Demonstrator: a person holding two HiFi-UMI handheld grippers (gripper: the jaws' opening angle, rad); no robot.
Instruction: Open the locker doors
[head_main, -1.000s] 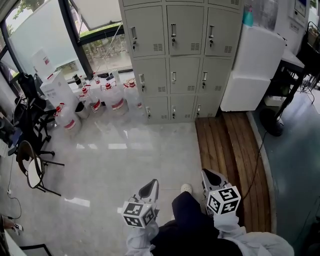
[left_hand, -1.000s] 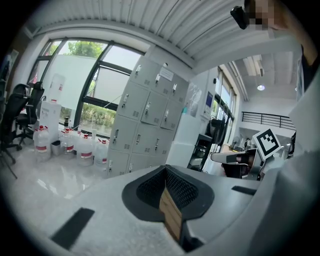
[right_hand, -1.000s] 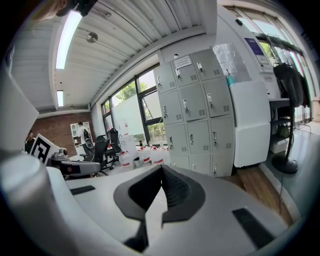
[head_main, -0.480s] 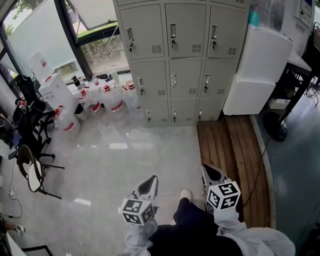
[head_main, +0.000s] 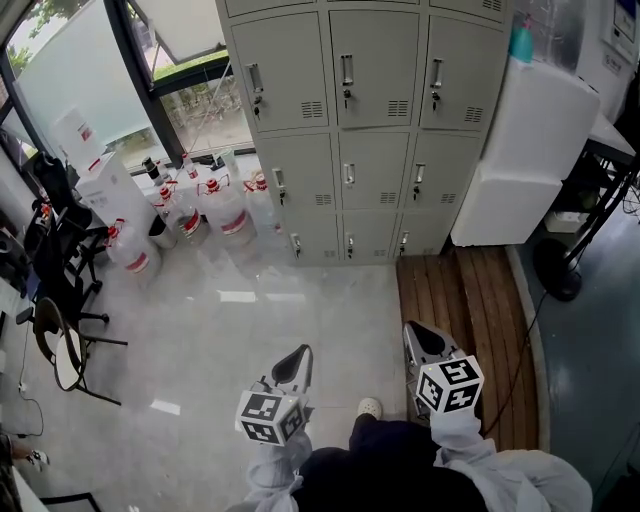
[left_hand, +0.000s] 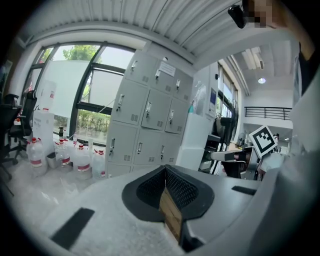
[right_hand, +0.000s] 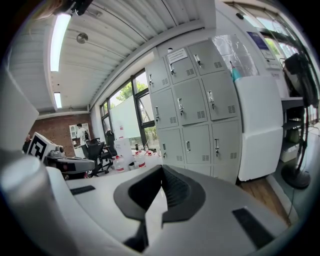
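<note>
Standing off from the locker bank (head_main: 370, 130); it rises at the far edge of the tiled floor (head_main: 250, 300), straight ahead of both claws and well apart from them; every door I can see sits flush shut. Left gripper (head_main: 300, 356) and right gripper (head_main: 420, 334) hang side by side close to me; each has its jaws pressed together on nothing, as each gripper's own view shows. Handles (head_main: 347, 72) run upright, each near its door's left edge; I judge the hinges lie to the right, so a door should swing out toward me and rightward. Neither hand is clearly nearer; right claw lines up with the right column, over the wooden strip (head_main: 450, 290); left claw lines up nearer the left column. Jaws must spread before any handle is pinched.
</note>
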